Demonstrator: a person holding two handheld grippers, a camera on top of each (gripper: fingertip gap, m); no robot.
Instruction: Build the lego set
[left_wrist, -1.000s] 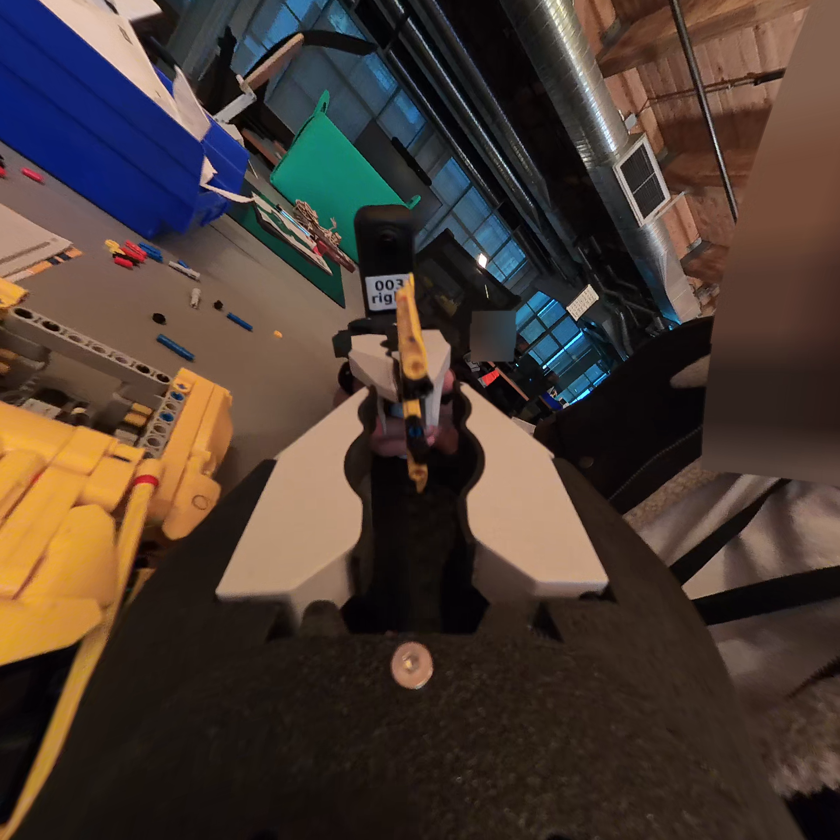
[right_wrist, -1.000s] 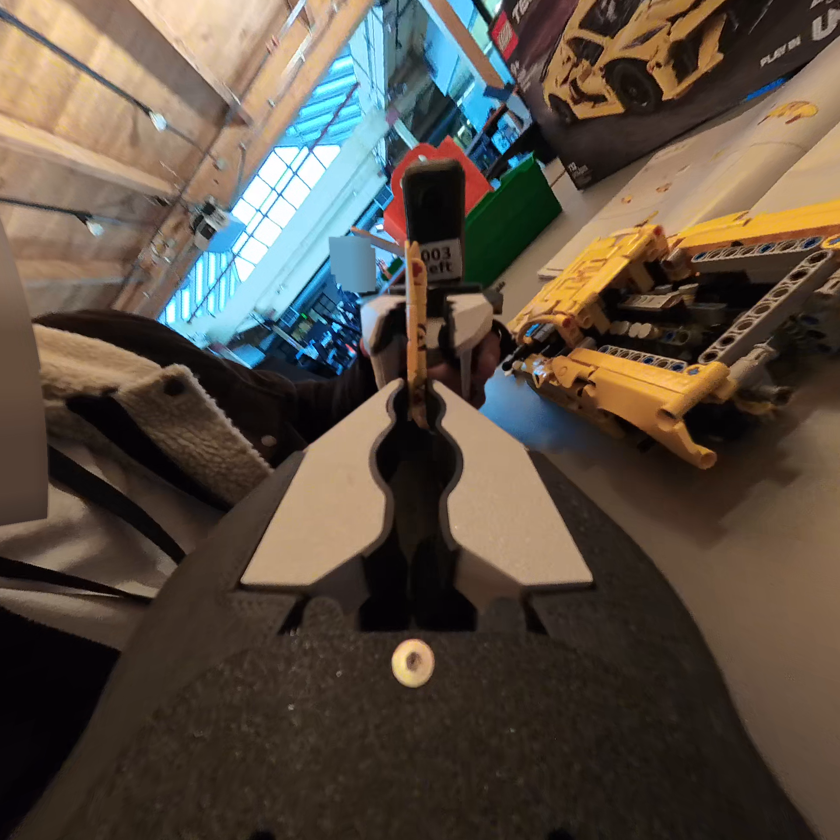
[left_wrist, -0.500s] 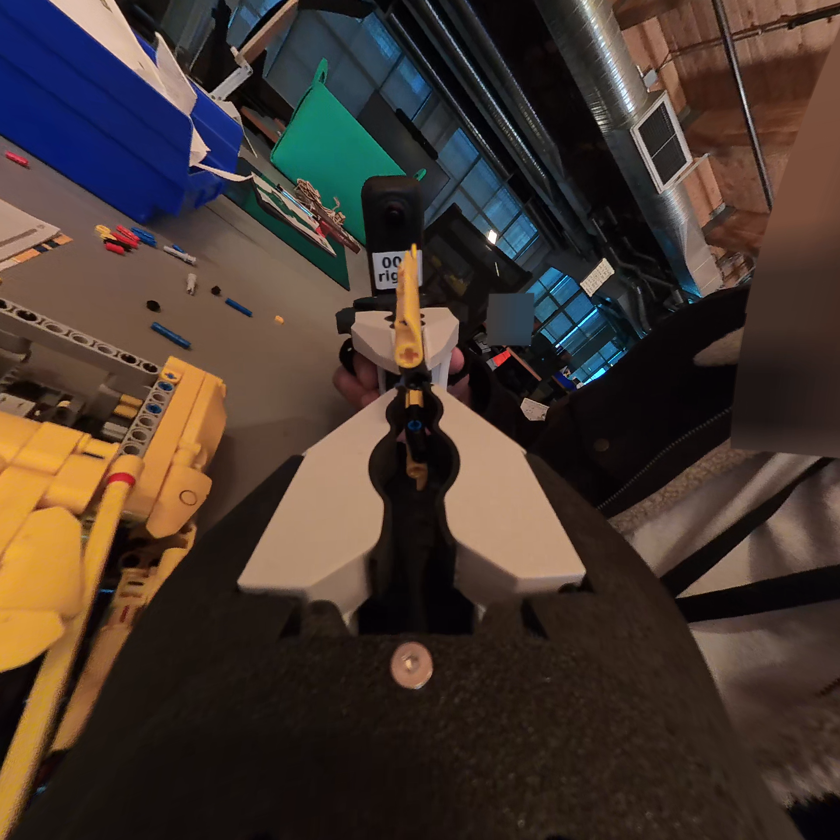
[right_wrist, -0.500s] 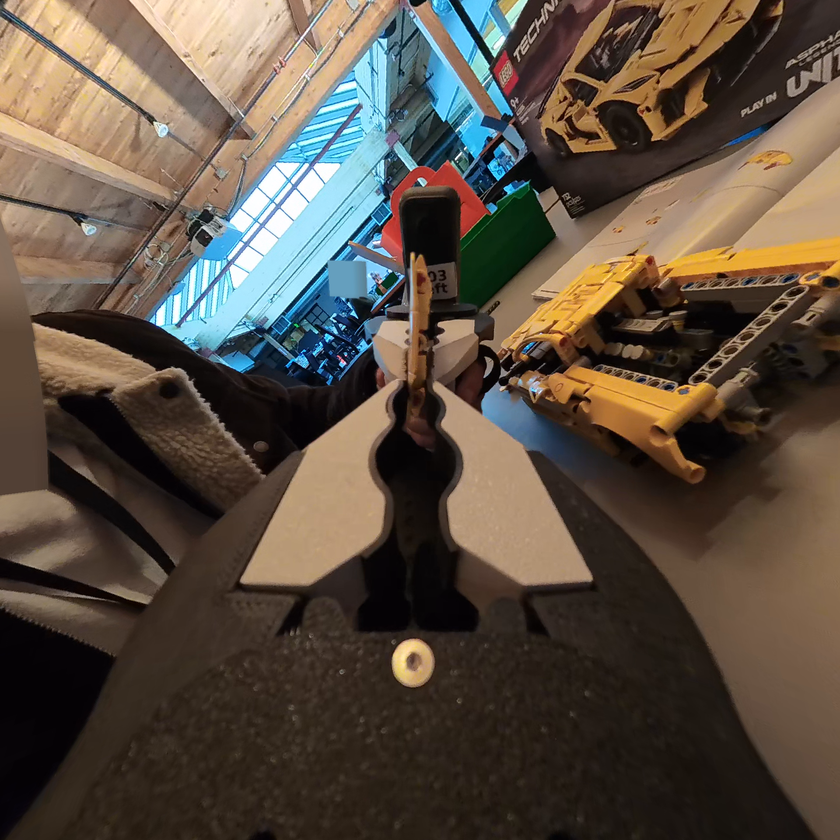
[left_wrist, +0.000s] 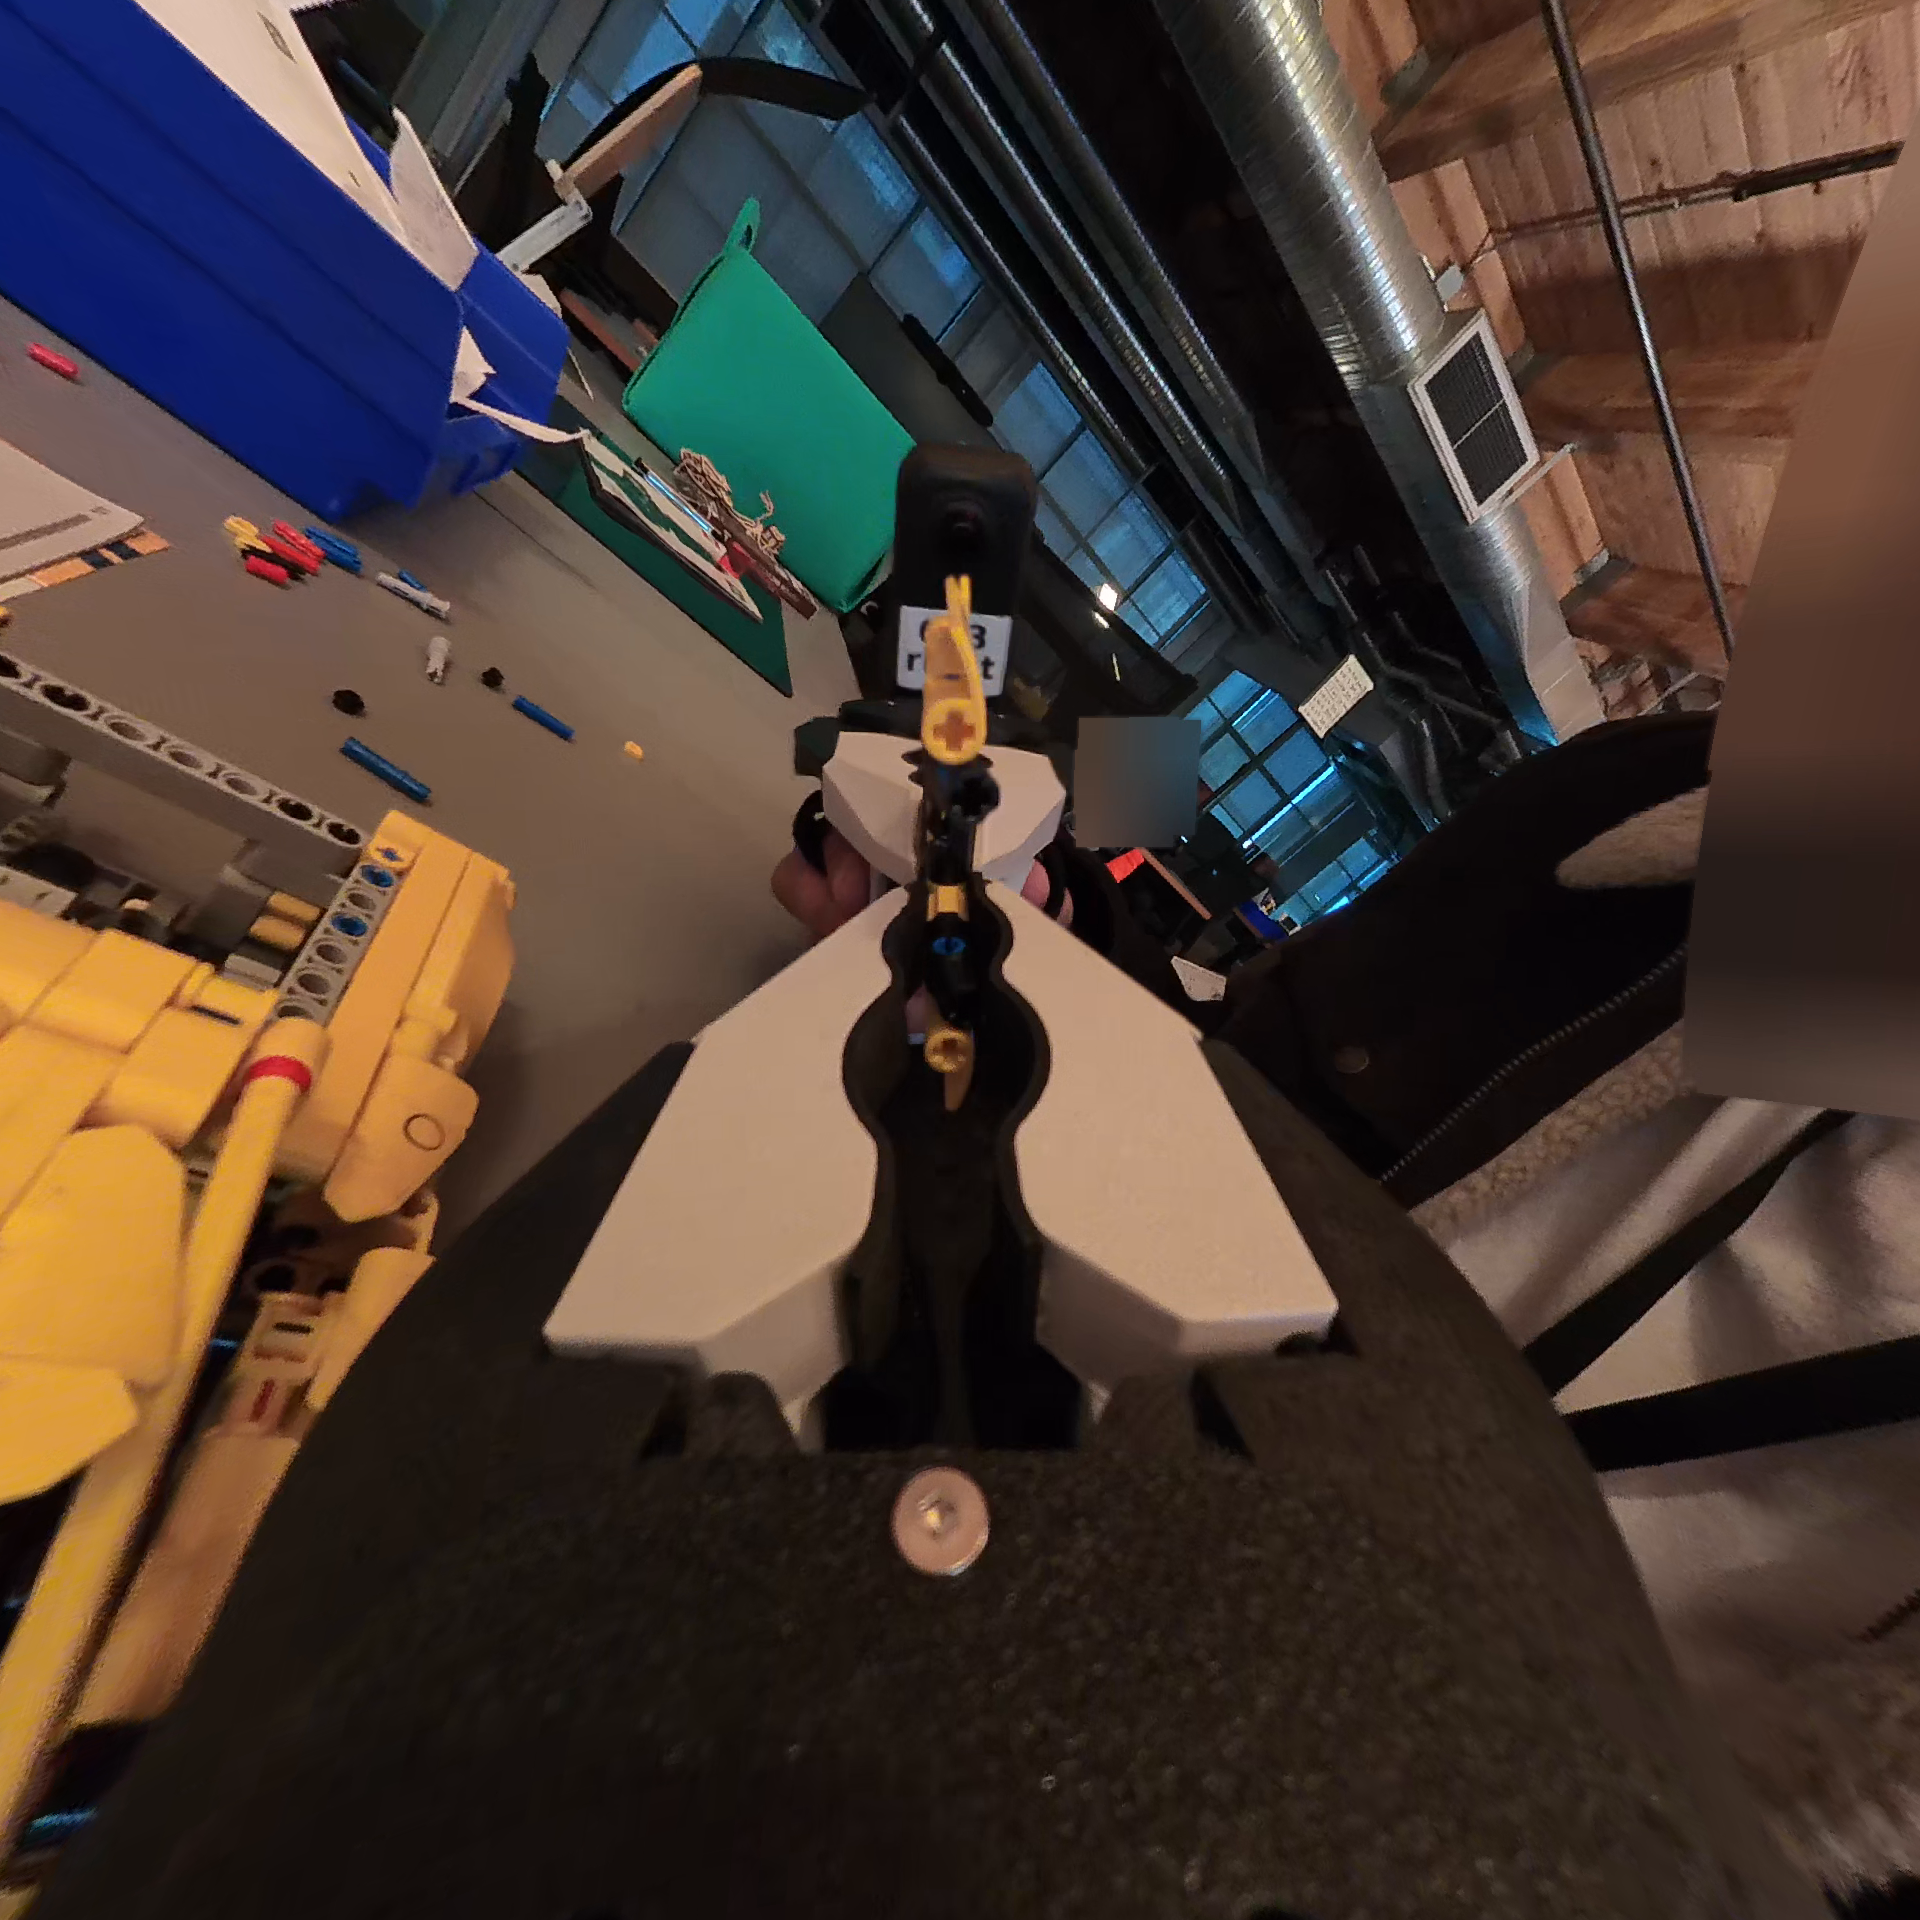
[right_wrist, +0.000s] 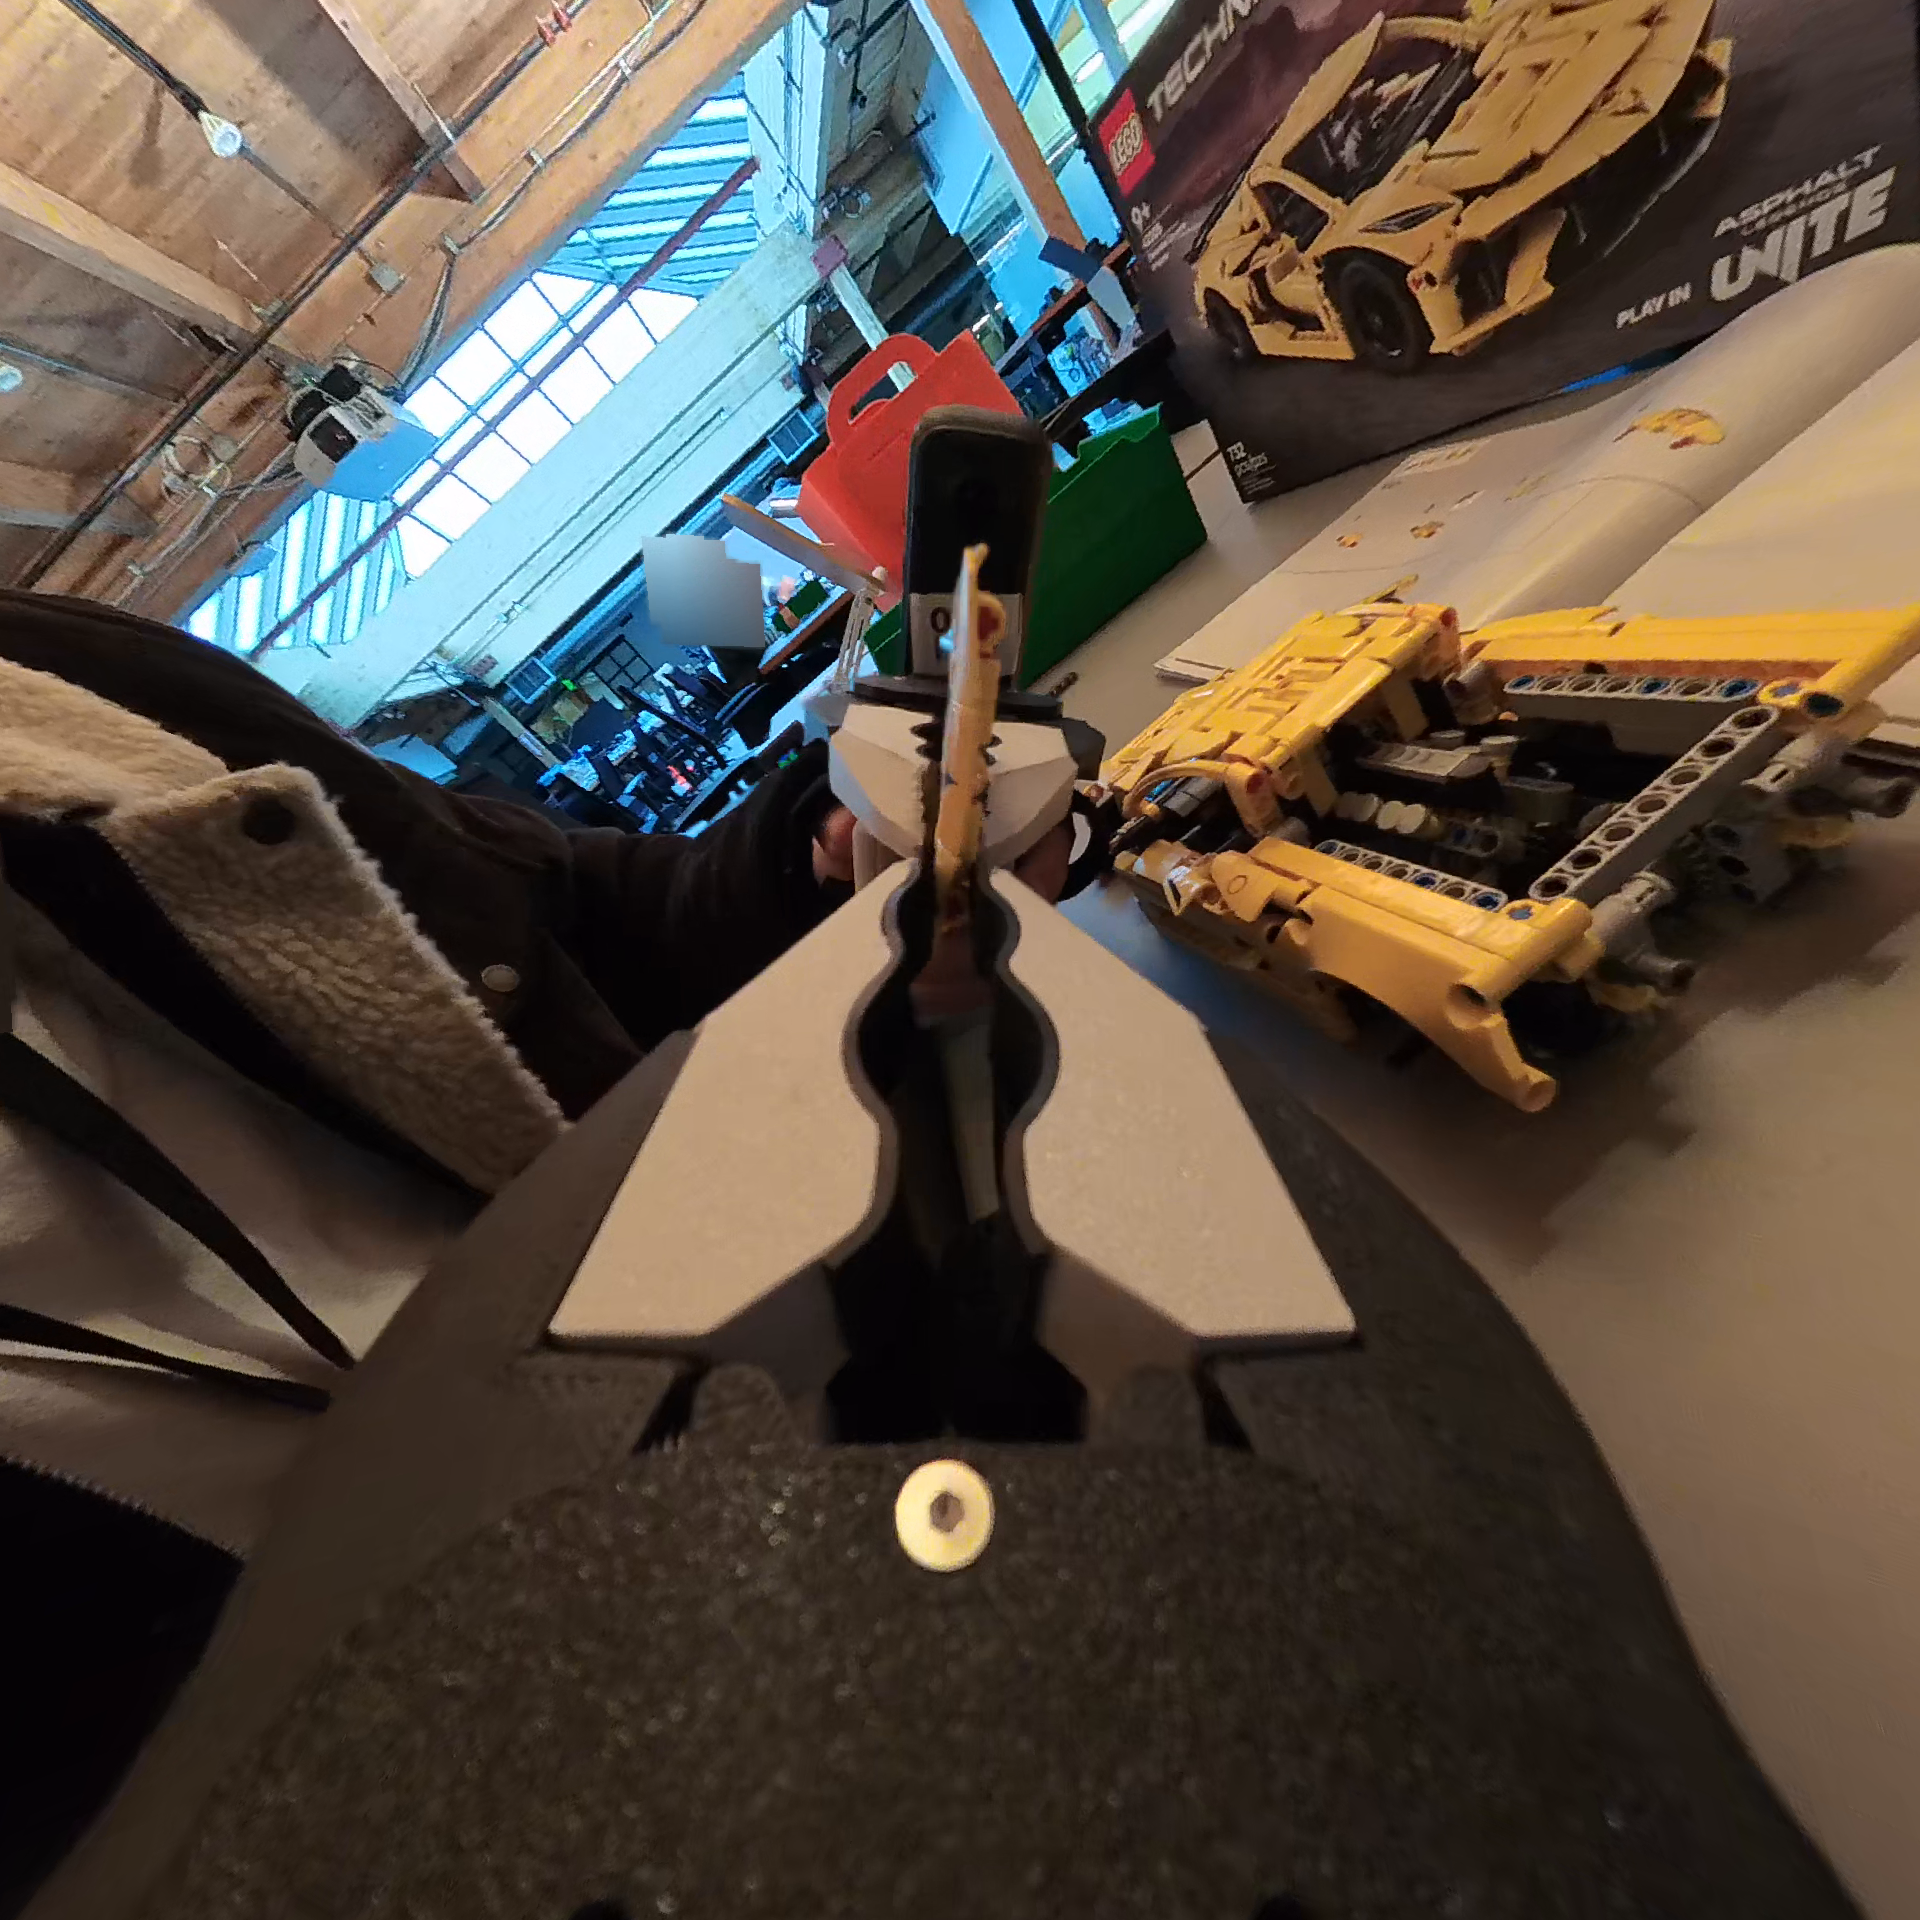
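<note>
A thin yellow-and-black lego sub-assembly (left_wrist: 951, 717) hangs in the air between my two grippers, which face each other tip to tip. My left gripper (left_wrist: 945, 906) is shut on its near black-and-yellow end. My right gripper (right_wrist: 951, 883) is shut on the other end of the same piece (right_wrist: 964, 727). Each gripper shows in the other's view, the right gripper (left_wrist: 940, 805) and the left gripper (right_wrist: 951, 774). The part-built yellow lego car (right_wrist: 1455, 831) stands on the grey table beside them, and also shows in the left wrist view (left_wrist: 208, 1039).
Loose small lego parts (left_wrist: 312, 551) and a blue axle (left_wrist: 384, 769) lie on the table near blue bins (left_wrist: 208, 260) and a green bag (left_wrist: 769, 436). The set's box (right_wrist: 1455, 187), an open instruction booklet (right_wrist: 1558, 499), a green bin (right_wrist: 1112, 530) and a red bag (right_wrist: 894, 436) stand behind the car. My left and right fingertips are right by each other.
My left gripper's fingers were apart a second ago and have closed onto the piece that the right gripper held. Both grippers have shifted slightly; the car has not moved.
</note>
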